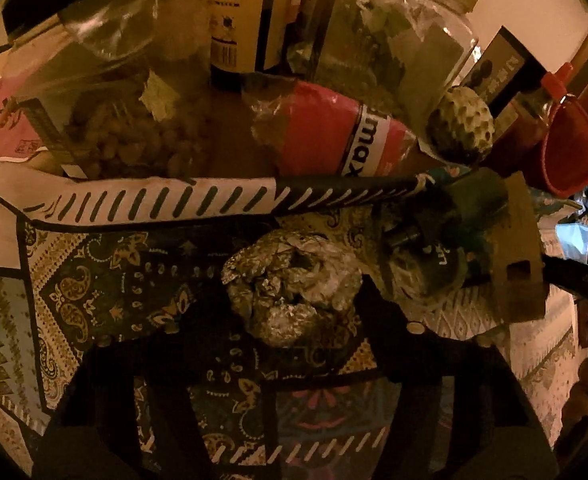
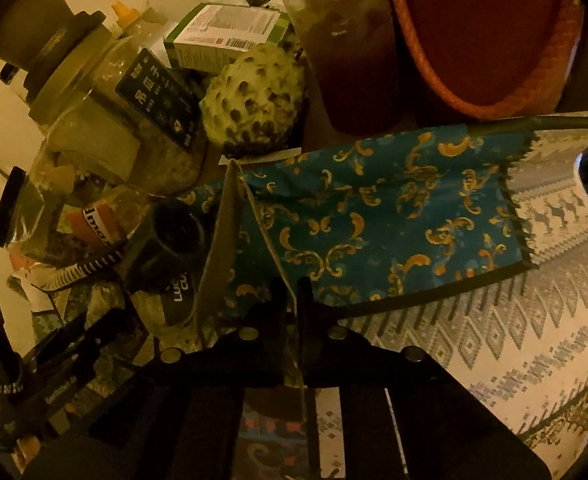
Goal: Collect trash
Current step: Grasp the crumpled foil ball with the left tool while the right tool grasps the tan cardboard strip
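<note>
In the left wrist view a crumpled ball of aluminium foil (image 1: 292,286) lies on the patterned tablecloth (image 1: 94,292), between the dark fingers of my left gripper (image 1: 294,320), which is open around it. In the right wrist view my right gripper (image 2: 292,300) is shut on a piece of brown cardboard (image 2: 230,232), held on edge above the cloth. The same cardboard shows at the right of the left wrist view (image 1: 519,240).
Behind the foil stand clear jars (image 1: 126,92), a red "max" packet (image 1: 333,128), a green custard apple (image 1: 463,126), a sauce bottle (image 1: 533,116) and a red bowl (image 1: 573,148). A blue and gold cloth (image 2: 393,216) and a black cylinder (image 2: 170,240) lie near the cardboard.
</note>
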Demonstrator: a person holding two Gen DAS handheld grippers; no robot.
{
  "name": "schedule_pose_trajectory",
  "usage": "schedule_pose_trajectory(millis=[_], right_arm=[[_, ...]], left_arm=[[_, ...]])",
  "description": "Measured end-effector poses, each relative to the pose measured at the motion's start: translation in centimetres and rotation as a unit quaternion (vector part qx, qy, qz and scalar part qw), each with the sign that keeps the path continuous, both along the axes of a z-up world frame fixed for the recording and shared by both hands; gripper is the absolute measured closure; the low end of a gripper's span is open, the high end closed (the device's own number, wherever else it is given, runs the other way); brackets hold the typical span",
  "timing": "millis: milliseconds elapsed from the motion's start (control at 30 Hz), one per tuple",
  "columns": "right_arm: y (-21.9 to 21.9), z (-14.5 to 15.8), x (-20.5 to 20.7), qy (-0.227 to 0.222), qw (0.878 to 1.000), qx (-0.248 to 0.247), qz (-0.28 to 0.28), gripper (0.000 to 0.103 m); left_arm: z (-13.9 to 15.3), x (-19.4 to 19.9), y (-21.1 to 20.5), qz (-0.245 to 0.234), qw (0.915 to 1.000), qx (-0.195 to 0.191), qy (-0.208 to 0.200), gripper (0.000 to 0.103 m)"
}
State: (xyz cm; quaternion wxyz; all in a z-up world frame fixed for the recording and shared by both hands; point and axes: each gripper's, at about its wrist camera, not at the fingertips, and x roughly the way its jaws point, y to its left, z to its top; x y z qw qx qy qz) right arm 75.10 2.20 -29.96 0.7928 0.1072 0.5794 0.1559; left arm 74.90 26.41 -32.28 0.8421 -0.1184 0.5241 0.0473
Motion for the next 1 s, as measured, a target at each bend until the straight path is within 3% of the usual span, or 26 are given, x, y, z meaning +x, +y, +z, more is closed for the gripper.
schedule_pose_trajectory(millis=[267,533,767,1000], right_arm=[[-2.2,2.8,-2.0,-0.018,1.0,-0.001,-0.004,0.101],[-4.6,8.1,-4.6,-0.078,0.997,-0.005,0.004,0.101],[-6.8,13.4,-8.4,-0.144,0.989,0.013,0.012,0.101],[-10.8,18.9,-14.1,-0.213,0.977,0.018,0.026,0.101]], left_arm=[[2.9,-1.7,-0.9,0.001,0.9996,0.0,-0.027,0.048],[9.2,-5.2,-3.6,-0.004,0.9963,0.027,-0.082,0.048],[16.0,-9.8,-8.5,-0.009,0.9883,0.061,-0.14,0.048],[20.3,-15.4,-14.5,0.0,0.9802,0.065,-0.187,0.048]])
